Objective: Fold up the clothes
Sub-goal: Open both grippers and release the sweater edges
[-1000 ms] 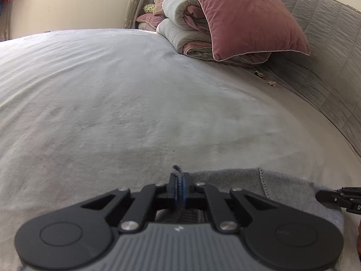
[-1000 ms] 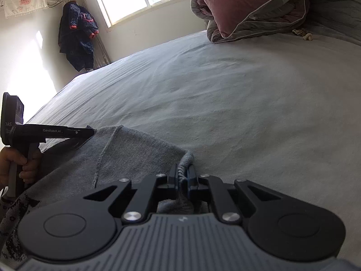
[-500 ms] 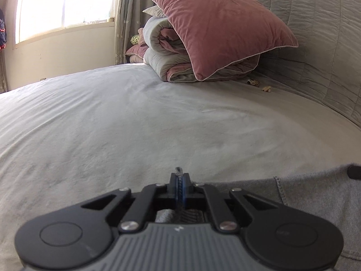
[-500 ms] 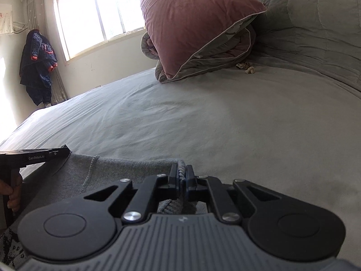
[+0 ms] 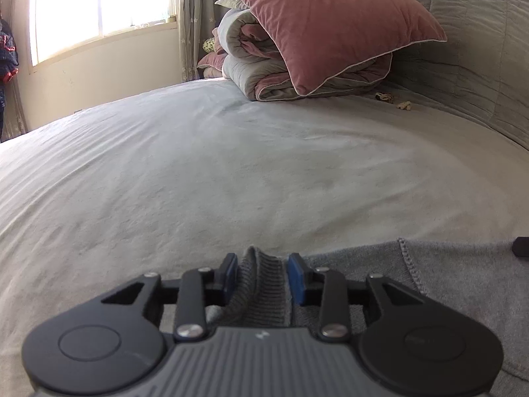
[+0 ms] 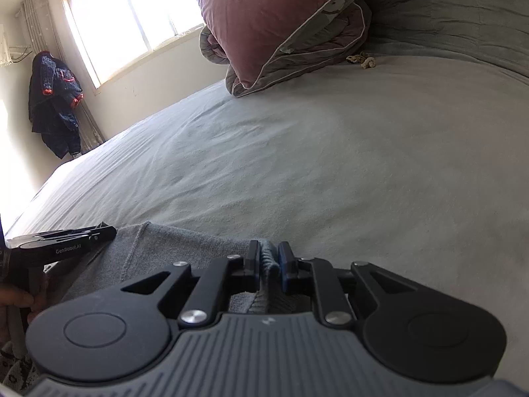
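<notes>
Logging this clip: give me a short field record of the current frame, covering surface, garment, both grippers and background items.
surface: bed with pale grey sheet
garment: grey knit garment, lying flat at the near edge of the bed
left gripper: open, ribbed hem lying loose between its pads
right gripper: jaws partly apart, pads at a fold of the garment; grip unclear
background: pink pillow on a folded duvet; dark jacket hanging by the window

My left gripper and right gripper are black, with blue pads, silver screws and ribbed grey housings.
</notes>
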Demonstrator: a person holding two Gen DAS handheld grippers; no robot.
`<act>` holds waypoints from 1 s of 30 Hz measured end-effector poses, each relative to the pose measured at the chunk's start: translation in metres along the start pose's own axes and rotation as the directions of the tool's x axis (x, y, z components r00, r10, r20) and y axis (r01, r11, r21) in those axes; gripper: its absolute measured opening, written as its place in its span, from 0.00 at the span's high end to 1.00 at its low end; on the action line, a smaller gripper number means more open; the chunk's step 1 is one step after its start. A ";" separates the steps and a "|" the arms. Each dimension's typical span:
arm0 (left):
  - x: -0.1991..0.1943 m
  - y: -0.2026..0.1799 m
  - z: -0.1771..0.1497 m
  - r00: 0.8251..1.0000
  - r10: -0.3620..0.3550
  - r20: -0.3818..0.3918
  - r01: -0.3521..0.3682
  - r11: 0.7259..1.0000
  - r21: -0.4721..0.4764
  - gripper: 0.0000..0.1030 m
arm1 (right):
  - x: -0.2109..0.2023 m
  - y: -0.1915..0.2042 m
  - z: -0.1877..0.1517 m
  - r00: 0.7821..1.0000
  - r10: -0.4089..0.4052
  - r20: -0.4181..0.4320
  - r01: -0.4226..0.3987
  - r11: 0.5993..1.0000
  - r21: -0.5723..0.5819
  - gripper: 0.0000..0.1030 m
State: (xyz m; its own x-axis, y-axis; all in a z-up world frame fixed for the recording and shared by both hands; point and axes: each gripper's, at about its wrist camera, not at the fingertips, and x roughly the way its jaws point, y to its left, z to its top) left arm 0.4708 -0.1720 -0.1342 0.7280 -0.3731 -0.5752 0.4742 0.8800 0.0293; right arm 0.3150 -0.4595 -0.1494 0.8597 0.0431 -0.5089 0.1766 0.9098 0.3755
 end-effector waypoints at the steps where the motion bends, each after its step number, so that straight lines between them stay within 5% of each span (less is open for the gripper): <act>1: -0.007 -0.002 0.000 1.000 0.003 -0.001 -0.003 1.000 -0.008 0.62 | -0.001 -0.002 0.001 1.000 0.011 0.002 -0.011 1.000 0.014 0.83; 6: -0.042 -0.005 -0.012 1.000 -0.007 -0.016 0.005 0.991 -0.136 0.58 | -0.002 0.001 0.002 0.999 0.038 -0.003 -0.038 0.999 0.030 0.82; 10: -0.075 -0.005 -0.028 0.999 -0.021 -0.029 0.011 0.953 -0.302 0.58 | -0.005 0.007 0.003 0.999 0.032 0.007 -0.032 0.999 0.013 0.80; 12: -0.091 -0.005 -0.036 0.999 -0.028 -0.034 0.013 0.924 -0.383 0.58 | -0.010 0.010 0.004 0.999 0.028 0.021 -0.028 1.000 0.002 0.61; 14: -0.114 -0.013 -0.047 0.999 -0.042 -0.028 0.026 0.903 -0.428 0.58 | -0.015 0.014 0.005 0.999 0.025 0.032 -0.025 1.000 -0.013 0.59; 23: -0.175 -0.060 -0.071 0.994 -0.093 -0.063 0.068 0.942 -0.329 0.58 | -0.042 0.015 -0.005 0.989 0.108 -0.103 -0.099 0.991 0.090 0.59; 30: -0.189 -0.103 -0.079 0.985 -0.156 -0.076 0.136 0.965 -0.223 0.58 | -0.066 0.003 -0.014 0.960 0.188 -0.207 -0.156 0.975 0.159 0.59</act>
State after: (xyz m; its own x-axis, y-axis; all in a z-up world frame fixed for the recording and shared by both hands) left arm 0.2450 -0.1689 -0.0926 0.6055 -0.4825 -0.6329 0.4462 0.8643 -0.2320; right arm 0.2524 -0.4538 -0.1253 0.7597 0.2974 -0.5783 0.1142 0.8145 0.5689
